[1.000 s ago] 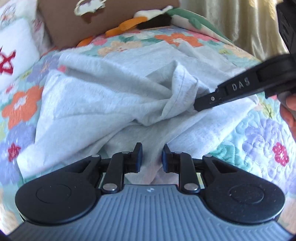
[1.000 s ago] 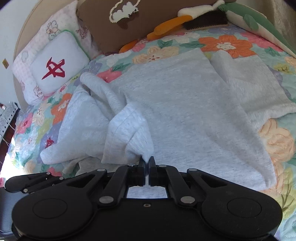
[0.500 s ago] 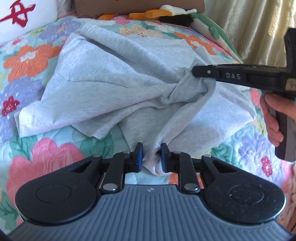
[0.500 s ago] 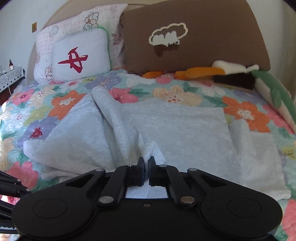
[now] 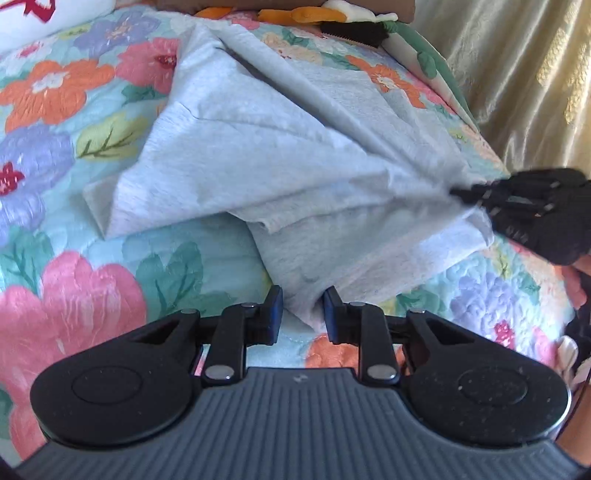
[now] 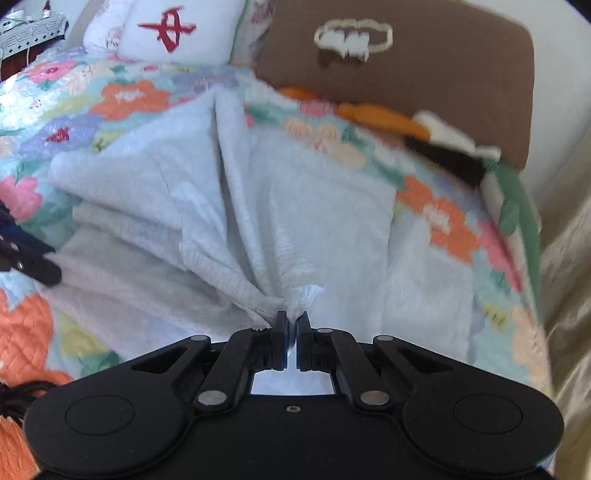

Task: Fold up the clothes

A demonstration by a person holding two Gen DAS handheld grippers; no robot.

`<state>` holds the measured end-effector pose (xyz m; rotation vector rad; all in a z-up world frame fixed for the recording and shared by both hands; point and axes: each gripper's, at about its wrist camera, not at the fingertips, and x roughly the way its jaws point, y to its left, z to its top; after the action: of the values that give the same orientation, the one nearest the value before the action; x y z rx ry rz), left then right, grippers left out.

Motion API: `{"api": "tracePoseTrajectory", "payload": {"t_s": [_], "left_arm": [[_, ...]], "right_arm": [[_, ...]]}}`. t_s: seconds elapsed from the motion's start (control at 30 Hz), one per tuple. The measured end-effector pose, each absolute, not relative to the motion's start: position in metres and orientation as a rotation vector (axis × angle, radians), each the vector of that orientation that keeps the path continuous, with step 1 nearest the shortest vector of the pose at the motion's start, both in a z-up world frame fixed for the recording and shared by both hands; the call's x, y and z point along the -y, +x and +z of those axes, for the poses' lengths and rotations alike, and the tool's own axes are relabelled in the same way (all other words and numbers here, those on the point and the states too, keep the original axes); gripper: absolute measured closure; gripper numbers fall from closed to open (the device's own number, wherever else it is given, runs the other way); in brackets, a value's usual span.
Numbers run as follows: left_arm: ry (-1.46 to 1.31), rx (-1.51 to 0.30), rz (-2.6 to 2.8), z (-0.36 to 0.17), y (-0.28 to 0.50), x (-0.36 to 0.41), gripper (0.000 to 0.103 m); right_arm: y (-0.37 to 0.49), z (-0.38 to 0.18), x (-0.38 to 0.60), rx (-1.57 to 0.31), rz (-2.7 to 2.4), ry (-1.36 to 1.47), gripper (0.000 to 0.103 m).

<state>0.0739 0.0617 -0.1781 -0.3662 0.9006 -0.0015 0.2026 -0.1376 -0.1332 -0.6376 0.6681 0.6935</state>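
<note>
A light grey garment (image 5: 295,166) lies rumpled on a floral quilt (image 5: 55,258). My left gripper (image 5: 302,306) has its jaws partly closed around a bottom corner of the garment, with a gap between the pads. My right gripper (image 6: 291,325) is shut on a bunched fold of the same garment (image 6: 277,221), and pulls it taut. The right gripper also shows at the right of the left wrist view (image 5: 524,206), blurred. The left gripper's tip shows at the left edge of the right wrist view (image 6: 26,258).
A brown cushion (image 6: 424,66) and a white pillow with a red mark (image 6: 177,29) stand at the head of the bed. A plush toy (image 6: 424,136) lies beside them. A gold curtain (image 5: 535,74) hangs on the right. The quilt (image 6: 122,99) covers the bed.
Both grippers have pulled the garment toward the near edge of the bed and rightward. The right gripper has dropped lower and closer to the curtain side. The cloth is stretched flatter.
</note>
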Motion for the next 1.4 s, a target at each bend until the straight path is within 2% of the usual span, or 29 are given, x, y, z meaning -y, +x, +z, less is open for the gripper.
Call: {"api": "tracePoseTrajectory", "payload": {"t_s": [0.13, 0.17, 0.2, 0.27, 0.33, 0.37, 0.4, 0.47, 0.53, 0.57, 0.67, 0.7, 0.73, 0.77, 0.8, 0.9, 1.0, 1.13, 1.4], "left_arm": [[-0.352, -0.854, 0.005, -0.173, 0.071, -0.056, 0.071], [-0.369, -0.833, -0.002, -0.173, 0.07, -0.057, 0.059], [-0.389, -0.826, -0.013, -0.176, 0.071, -0.059, 0.045], [-0.44, -0.855, 0.001, -0.183, 0.074, -0.066, 0.047], [-0.49, -0.862, 0.007, -0.186, 0.075, -0.072, 0.047], [-0.501, -0.859, 0.005, -0.186, 0.075, -0.073, 0.049], [-0.491, -0.858, 0.004, -0.185, 0.075, -0.072, 0.055], [-0.47, -0.857, 0.003, -0.183, 0.077, -0.07, 0.063], [-0.449, -0.856, 0.001, -0.182, 0.078, -0.067, 0.065], [-0.439, -0.855, 0.001, -0.181, 0.078, -0.066, 0.065], [-0.408, -0.853, -0.001, -0.178, 0.08, -0.062, 0.068], [-0.398, -0.852, -0.002, -0.178, 0.08, -0.061, 0.072], [-0.387, -0.851, -0.002, -0.177, 0.081, -0.059, 0.074], [-0.377, -0.85, -0.003, -0.176, 0.082, -0.058, 0.077], [-0.366, -0.85, -0.003, -0.175, 0.082, -0.057, 0.08], [-0.337, -0.846, -0.005, -0.17, 0.08, -0.052, 0.081], [-0.308, -0.842, -0.006, -0.164, 0.078, -0.048, 0.081], [-0.269, -0.836, -0.008, -0.155, 0.074, -0.042, 0.078], [-0.191, -0.825, -0.012, -0.138, 0.067, -0.03, 0.078]], "right_arm": [[0.214, -0.143, 0.138, -0.747, 0.673, -0.611, 0.098], [0.212, -0.139, 0.137, -0.711, 0.649, -0.62, 0.094], [0.208, -0.137, 0.136, -0.669, 0.626, -0.642, 0.085], [0.205, -0.136, 0.135, -0.642, 0.619, -0.679, 0.081], [0.214, -0.134, 0.141, -0.697, 0.637, -0.605, 0.075], [0.219, -0.133, 0.144, -0.724, 0.646, -0.567, 0.072], [0.224, -0.132, 0.147, -0.755, 0.654, -0.525, 0.064], [0.238, -0.135, 0.157, -0.839, 0.656, -0.396, 0.06], [0.25, -0.142, 0.169, -0.924, 0.653, -0.255, 0.05], [0.257, -0.147, 0.173, -0.955, 0.652, -0.21, 0.05], [0.274, -0.159, 0.178, -0.988, 0.644, -0.109, 0.05], [0.277, -0.16, 0.176, -0.966, 0.659, -0.1, 0.055], [0.279, -0.16, 0.172, -0.946, 0.693, -0.107, 0.08], [0.275, -0.156, 0.167, -0.911, 0.725, -0.151, 0.09], [0.271, -0.152, 0.161, -0.876, 0.757, -0.194, 0.093], [0.249, -0.132, 0.156, -0.78, 0.754, -0.3, 0.095], [0.235, -0.121, 0.164, -0.812, 0.656, -0.354, 0.097], [0.227, -0.138, 0.161, -0.872, 0.579, -0.487, 0.099], [0.235, -0.131, 0.184, -0.943, 0.6, -0.332, 0.1]]}}
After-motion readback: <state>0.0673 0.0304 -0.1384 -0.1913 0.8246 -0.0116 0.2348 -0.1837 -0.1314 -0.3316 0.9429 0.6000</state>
